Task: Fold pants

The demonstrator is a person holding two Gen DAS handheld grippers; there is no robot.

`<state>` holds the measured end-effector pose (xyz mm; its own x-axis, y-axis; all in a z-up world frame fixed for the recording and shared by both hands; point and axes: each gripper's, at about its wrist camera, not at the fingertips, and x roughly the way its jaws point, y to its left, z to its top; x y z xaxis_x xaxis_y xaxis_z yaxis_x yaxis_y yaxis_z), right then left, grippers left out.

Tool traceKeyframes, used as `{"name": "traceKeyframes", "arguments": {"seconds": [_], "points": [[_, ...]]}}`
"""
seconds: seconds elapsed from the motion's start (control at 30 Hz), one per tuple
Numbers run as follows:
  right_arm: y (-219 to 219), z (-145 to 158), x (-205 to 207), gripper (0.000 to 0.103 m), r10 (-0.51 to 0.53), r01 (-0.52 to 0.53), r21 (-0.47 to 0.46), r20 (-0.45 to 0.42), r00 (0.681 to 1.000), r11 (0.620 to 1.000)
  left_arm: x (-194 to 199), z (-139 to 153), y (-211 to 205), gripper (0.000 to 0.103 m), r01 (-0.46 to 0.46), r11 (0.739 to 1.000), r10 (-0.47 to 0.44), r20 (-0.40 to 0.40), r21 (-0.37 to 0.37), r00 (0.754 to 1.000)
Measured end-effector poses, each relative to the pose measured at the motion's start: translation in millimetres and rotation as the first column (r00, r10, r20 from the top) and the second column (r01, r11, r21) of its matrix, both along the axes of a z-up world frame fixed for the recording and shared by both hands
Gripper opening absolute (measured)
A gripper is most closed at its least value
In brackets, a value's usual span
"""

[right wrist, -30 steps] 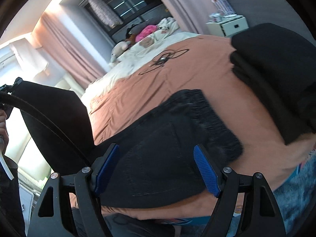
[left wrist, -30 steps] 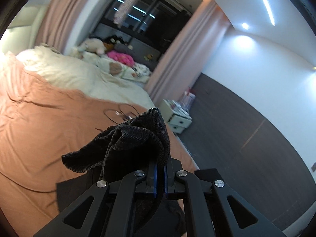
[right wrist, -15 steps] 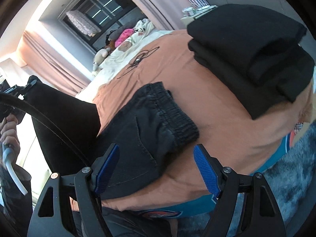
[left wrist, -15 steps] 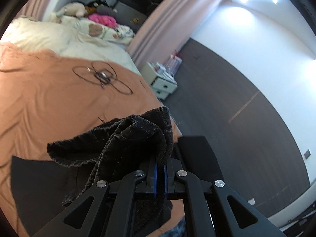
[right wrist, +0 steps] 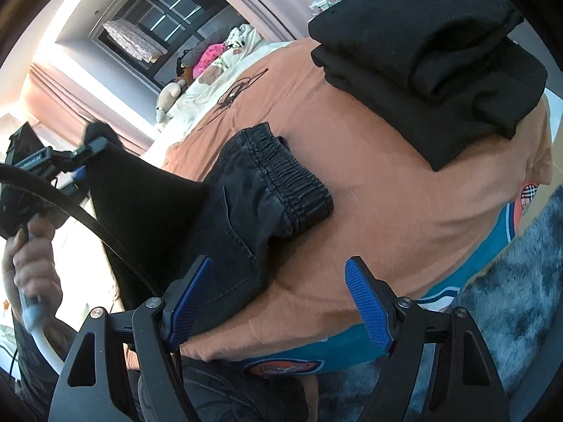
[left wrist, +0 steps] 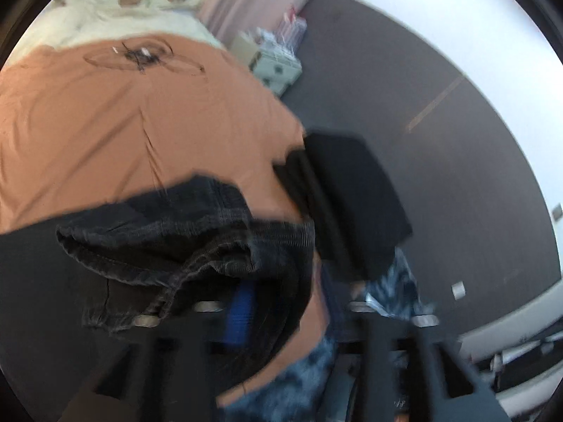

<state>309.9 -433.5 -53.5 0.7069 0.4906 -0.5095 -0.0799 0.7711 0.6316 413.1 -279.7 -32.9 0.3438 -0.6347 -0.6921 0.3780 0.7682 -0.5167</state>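
Note:
Dark grey pants (right wrist: pixel 260 190) lie on the orange bedspread (right wrist: pixel 380 211), elastic waistband toward the bed's middle. My right gripper (right wrist: pixel 278 302) is open and empty, hovering over the pants' near edge. In the right wrist view my left gripper (right wrist: pixel 82 161) holds a pants end raised at far left. The left wrist view is blurred: pants fabric (left wrist: pixel 183 246) drapes over its fingers (left wrist: pixel 239 309), which now look spread apart.
A stack of folded black clothes (right wrist: pixel 432 59) sits at the bed's corner, also in the left wrist view (left wrist: pixel 352 197). A cable (right wrist: pixel 235 91) lies further up the bed. A white quilt with soft toys (right wrist: pixel 211 59) is beyond. A grey rug (right wrist: pixel 510 299) lies beside the bed.
My left gripper has swung down toward the bed with the pants end and its fingers seem to have parted. The right gripper has drawn back toward the bed's edge, still open.

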Motion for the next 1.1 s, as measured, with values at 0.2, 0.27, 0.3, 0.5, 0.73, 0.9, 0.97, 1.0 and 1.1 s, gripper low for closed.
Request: {"name": "traceKeyframes", "arguments": {"seconds": [0.2,0.27,0.3,0.5,0.73,0.9,0.97,1.0,1.1], "points": [[3,-1,-1,0.077,0.014,-0.014,0.007,0.001,1.0,1.0,-21,-11,18,0.081,-0.004,0.999,0.004,0.0,0.051,1.0],[4,-1,0,0.077,0.024,-0.024,0.005,0.004,1.0,1.0,-19,-10,31,0.081,-0.026,0.998,0.026,0.003,0.061,1.0],[4,0,-1,0.077,0.028,-0.028,0.005,0.005,1.0,1.0,-19,-7,41,0.081,-0.043,0.997,0.042,0.012,0.072,0.999],[12,1,0,0.077,0.051,-0.051,-0.013,0.013,0.999,0.999,-28,5,107,0.081,-0.156,0.981,0.15,0.061,0.112,0.987],[34,13,7,0.077,0.109,-0.104,-0.1,0.037,0.993,0.989,-40,8,188,0.081,-0.28,0.95,0.27,0.09,0.137,0.959],[54,20,13,0.077,0.158,-0.147,-0.175,0.054,0.986,0.974,-53,-9,238,0.081,-0.343,0.929,0.334,0.083,0.14,0.939],[67,24,16,0.077,0.183,-0.167,-0.217,0.059,0.981,0.962,-59,-19,256,0.081,-0.367,0.921,0.36,0.073,0.135,0.93],[72,26,19,0.077,0.198,-0.179,-0.237,0.062,0.978,0.955,-63,-25,266,0.081,-0.381,0.915,0.375,0.067,0.13,0.924],[89,33,26,0.077,0.235,-0.208,-0.287,0.063,0.97,0.935,-76,-45,293,0.081,-0.422,0.9,0.42,0.042,0.109,0.907]]}}
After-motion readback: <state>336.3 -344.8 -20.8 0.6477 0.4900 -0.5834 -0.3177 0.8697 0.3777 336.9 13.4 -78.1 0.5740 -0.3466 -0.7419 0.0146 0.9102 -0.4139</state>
